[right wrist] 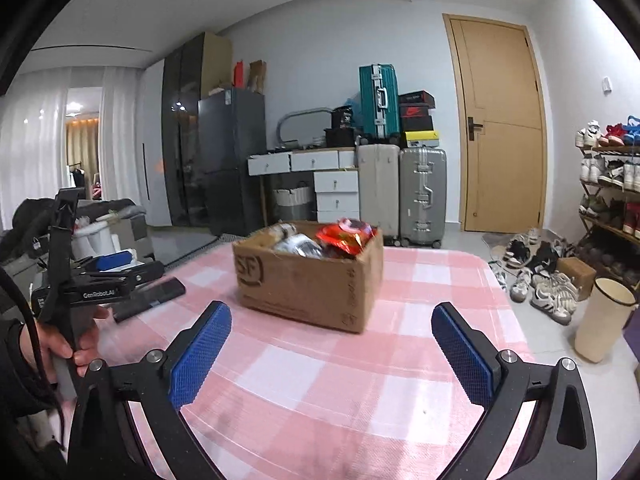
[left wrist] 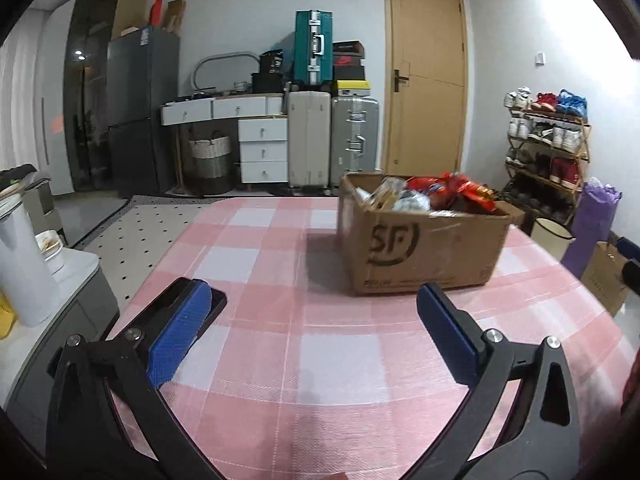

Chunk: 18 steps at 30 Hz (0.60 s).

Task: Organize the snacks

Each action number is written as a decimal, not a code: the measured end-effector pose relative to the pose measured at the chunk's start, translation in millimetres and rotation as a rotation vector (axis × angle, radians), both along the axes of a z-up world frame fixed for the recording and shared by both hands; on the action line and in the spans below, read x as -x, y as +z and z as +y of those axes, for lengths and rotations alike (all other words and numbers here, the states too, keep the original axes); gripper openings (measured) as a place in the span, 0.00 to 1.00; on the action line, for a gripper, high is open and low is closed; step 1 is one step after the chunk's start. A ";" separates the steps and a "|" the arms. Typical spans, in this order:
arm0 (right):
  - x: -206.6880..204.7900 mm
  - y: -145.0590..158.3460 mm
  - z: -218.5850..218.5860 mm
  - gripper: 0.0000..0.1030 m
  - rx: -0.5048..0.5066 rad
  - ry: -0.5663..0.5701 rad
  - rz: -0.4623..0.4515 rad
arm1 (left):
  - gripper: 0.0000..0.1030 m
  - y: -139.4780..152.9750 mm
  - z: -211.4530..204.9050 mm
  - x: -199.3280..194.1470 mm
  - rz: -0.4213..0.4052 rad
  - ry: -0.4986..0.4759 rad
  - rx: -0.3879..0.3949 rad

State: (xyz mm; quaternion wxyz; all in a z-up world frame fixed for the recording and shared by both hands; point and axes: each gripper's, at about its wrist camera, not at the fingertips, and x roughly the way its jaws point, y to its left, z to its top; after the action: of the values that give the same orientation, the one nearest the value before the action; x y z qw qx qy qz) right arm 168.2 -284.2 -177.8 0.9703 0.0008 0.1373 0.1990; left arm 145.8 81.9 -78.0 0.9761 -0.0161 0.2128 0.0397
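Cardboard box (left wrist: 420, 240) sits on the pink-and-white checked surface (left wrist: 320, 360), toward its far side, open top up, printed "SF" logo on the side facing the left wrist camera. Long axis runs roughly left to right across both views, one corner turned slightly toward the cameras. Snack packets (right wrist: 344, 236) are heaped inside; red wrappers ride highest, at the right end of the box.

Left hand-held gripper (left wrist: 316, 320): blue pads spread wide, nothing between them, aimed over the surface at the box, well short of it. A dark flat device (right wrist: 150, 296) lies on the surface just behind its left pad.

Right hand-held gripper (right wrist: 332, 340): jaws wide apart, empty, also facing the box. A person's hand (right wrist: 60, 344) grips the left unit's handle.
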 end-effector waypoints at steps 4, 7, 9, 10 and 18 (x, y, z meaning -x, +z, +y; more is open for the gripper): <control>1.2 -17.8 -8.5 1.00 -0.023 -0.017 -0.014 | 1.00 -17.0 -2.7 -6.6 0.004 0.014 -0.017; -8.4 -22.7 -7.6 1.00 0.000 -0.037 0.015 | 1.00 -20.8 -3.1 -4.8 -0.009 0.023 -0.027; -10.3 -27.8 -9.0 1.00 -0.006 -0.038 0.023 | 1.00 -23.6 -3.3 -7.8 -0.009 0.022 -0.030; -14.8 -25.6 -9.0 1.00 -0.007 -0.040 0.027 | 1.00 -24.8 -3.9 -9.3 -0.005 0.018 -0.033; -20.7 -25.1 -5.9 1.00 0.001 -0.038 0.032 | 1.00 -24.4 -5.5 -7.3 -0.013 0.014 -0.037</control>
State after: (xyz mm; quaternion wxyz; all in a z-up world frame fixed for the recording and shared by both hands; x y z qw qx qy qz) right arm 189.0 -290.0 -202.9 0.9717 0.0062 0.1528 0.1802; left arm 153.1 76.4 -102.4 0.9773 0.0002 0.2057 0.0504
